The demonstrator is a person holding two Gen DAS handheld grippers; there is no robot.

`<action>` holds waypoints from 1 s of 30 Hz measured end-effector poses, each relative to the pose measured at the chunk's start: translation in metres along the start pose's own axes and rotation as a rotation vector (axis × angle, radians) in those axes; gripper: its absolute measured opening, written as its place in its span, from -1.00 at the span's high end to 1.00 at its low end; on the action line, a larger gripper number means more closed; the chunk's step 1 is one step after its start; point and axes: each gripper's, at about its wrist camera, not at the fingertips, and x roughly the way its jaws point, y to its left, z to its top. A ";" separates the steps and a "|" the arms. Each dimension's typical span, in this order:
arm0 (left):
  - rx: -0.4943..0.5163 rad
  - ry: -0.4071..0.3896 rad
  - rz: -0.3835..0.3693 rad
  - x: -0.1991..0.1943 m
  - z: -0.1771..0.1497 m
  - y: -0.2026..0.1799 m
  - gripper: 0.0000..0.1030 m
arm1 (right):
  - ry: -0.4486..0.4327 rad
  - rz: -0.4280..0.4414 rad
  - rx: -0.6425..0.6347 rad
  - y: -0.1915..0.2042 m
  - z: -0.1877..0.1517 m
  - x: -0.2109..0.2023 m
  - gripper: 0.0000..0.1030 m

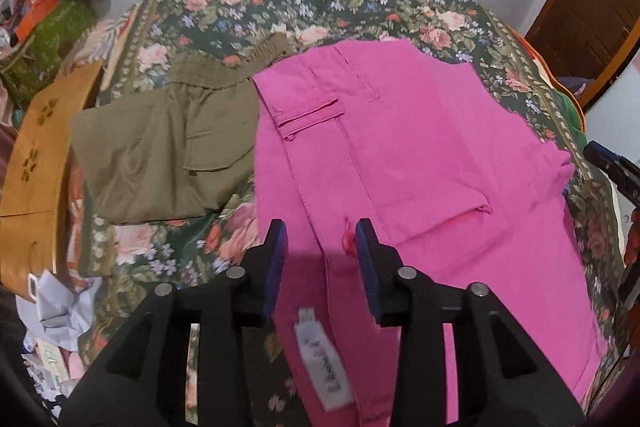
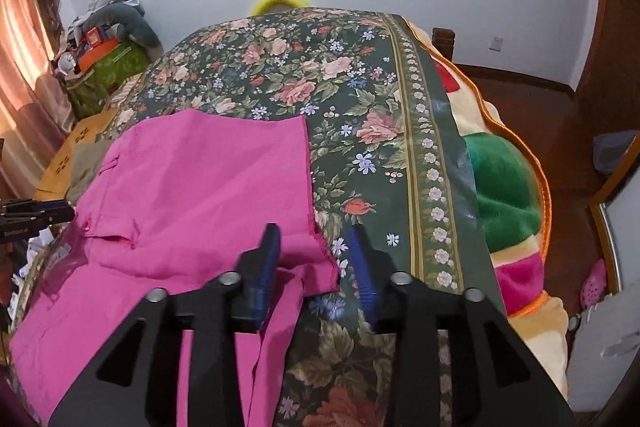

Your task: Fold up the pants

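Both claws stand spread, pinching nothing: left gripper (image 1: 322, 239) over the pink pants (image 1: 400, 155) by a white label (image 1: 320, 363), right gripper (image 2: 314, 247) over their hem. Beyond lie olive pants (image 1: 168, 147) on the floral bedspread (image 2: 360, 87).

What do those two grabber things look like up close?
Both look the same. The left gripper and right gripper are matte black plastic, shaped like wide forks with triangle cut-outs. Round silver pins sit on top at the hinges. Each has two flat fingers with ribbed dark-blue pads on the inner sides. No cables, hands or sleeves show.
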 end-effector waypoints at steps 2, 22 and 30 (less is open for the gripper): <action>-0.009 0.035 -0.017 0.014 0.004 0.000 0.30 | 0.020 0.007 0.007 -0.002 0.000 0.009 0.26; 0.070 -0.005 0.044 0.025 0.000 -0.015 0.84 | 0.138 0.065 -0.056 0.007 -0.012 0.058 0.77; 0.091 -0.057 0.141 0.016 0.002 -0.015 0.84 | 0.097 0.004 -0.137 0.016 -0.015 0.052 0.89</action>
